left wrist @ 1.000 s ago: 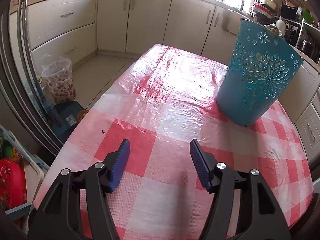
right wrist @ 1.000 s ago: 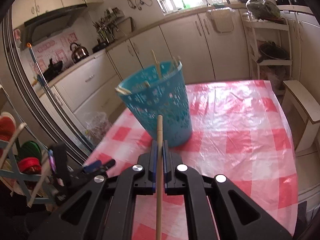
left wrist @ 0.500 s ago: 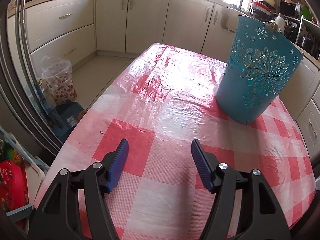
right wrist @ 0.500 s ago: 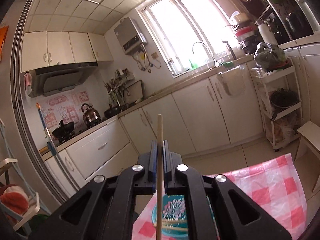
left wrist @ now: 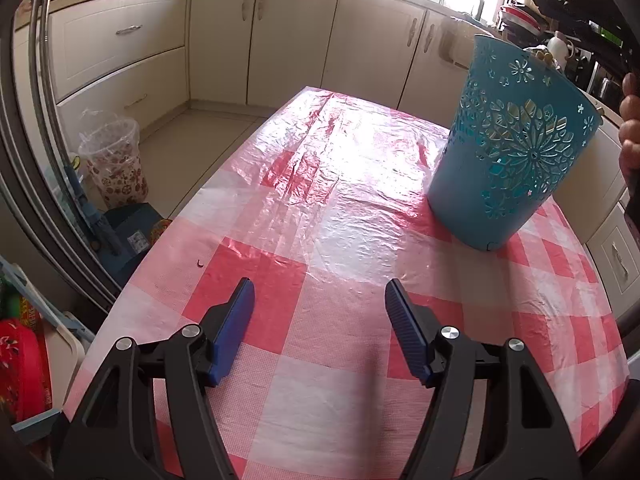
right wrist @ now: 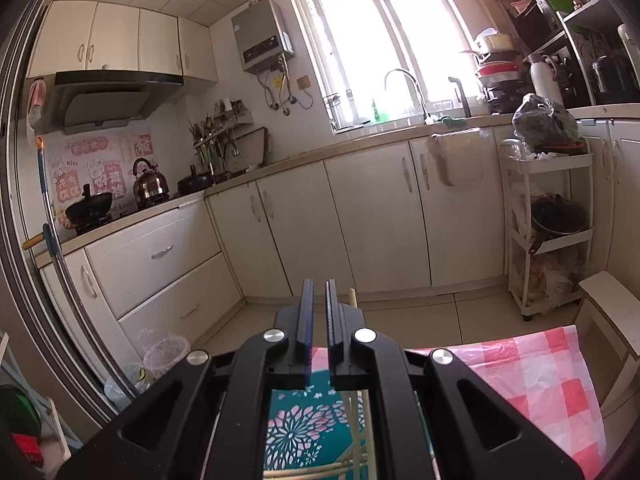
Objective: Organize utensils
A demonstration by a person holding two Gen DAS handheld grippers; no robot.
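A teal cut-out basket (left wrist: 516, 148) stands on the red-and-white checked table (left wrist: 320, 208) at the far right. My left gripper (left wrist: 320, 312) is open and empty, low over the near part of the table. My right gripper (right wrist: 319, 312) hangs right above the basket (right wrist: 304, 428), its jaws a small gap apart with nothing between them. A wooden chopstick (right wrist: 362, 400) stands in the basket just behind the right finger, with other chopsticks (right wrist: 312, 470) lying across inside.
Kitchen cabinets (left wrist: 280, 36) line the far wall. A clear plastic bin (left wrist: 114, 160) stands on the floor left of the table. A white trolley (right wrist: 548, 216) and a wooden stool (right wrist: 608, 300) stand to the right. A hand (left wrist: 628, 128) shows at the right edge.
The right gripper rose above the basket, opened slightly and let the chopstick go; it now stands in the basket. The left gripper has barely moved.
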